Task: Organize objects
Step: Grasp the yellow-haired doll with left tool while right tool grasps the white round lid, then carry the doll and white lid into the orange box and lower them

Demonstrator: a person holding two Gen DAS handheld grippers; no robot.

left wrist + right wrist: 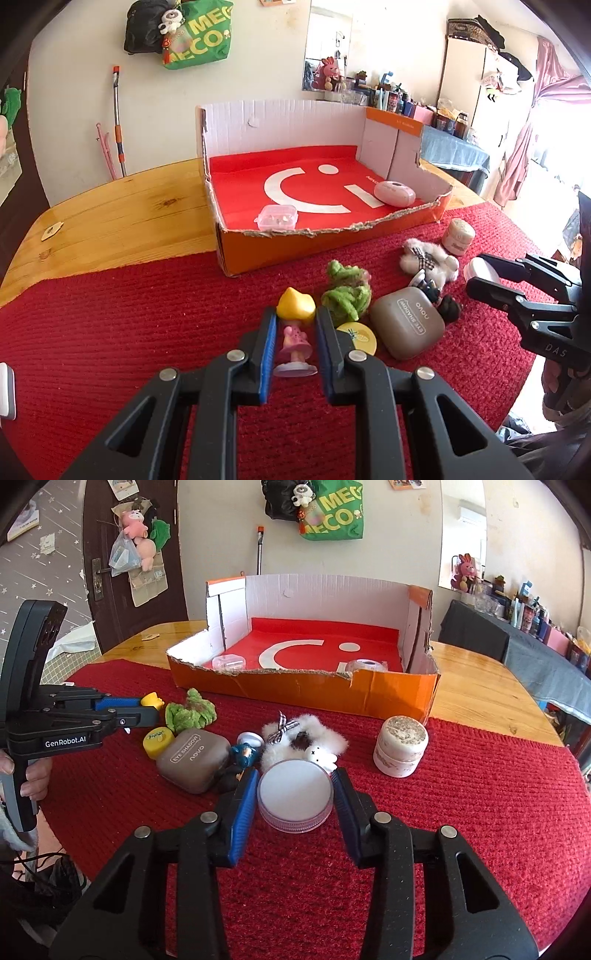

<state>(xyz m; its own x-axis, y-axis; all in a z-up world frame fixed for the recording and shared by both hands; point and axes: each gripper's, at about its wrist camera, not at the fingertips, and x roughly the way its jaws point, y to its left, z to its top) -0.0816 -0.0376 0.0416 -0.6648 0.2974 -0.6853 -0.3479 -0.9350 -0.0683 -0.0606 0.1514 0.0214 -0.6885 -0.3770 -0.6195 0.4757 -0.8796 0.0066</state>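
Note:
My left gripper [295, 317] stands around a small figurine with a yellow hat and pink dress [294, 332] that stands on the red mat; the jaws sit on either side of it, close but not clearly pressing. My right gripper [295, 779] is open around a round white-lidded jar [294, 798], with a small gap on each side. The orange cardboard box [258, 251] lies behind, holding a clear plastic case [277, 217] and a pink oval case [394, 192].
On the mat lie a green fuzzy toy [347, 295], a brown eye-shadow case [410, 325], a yellow lid [358, 336], a white fluffy toy [306, 738], a blue figurine [243, 755] and a cream jar [400, 751]. The wooden table [110, 214] extends left.

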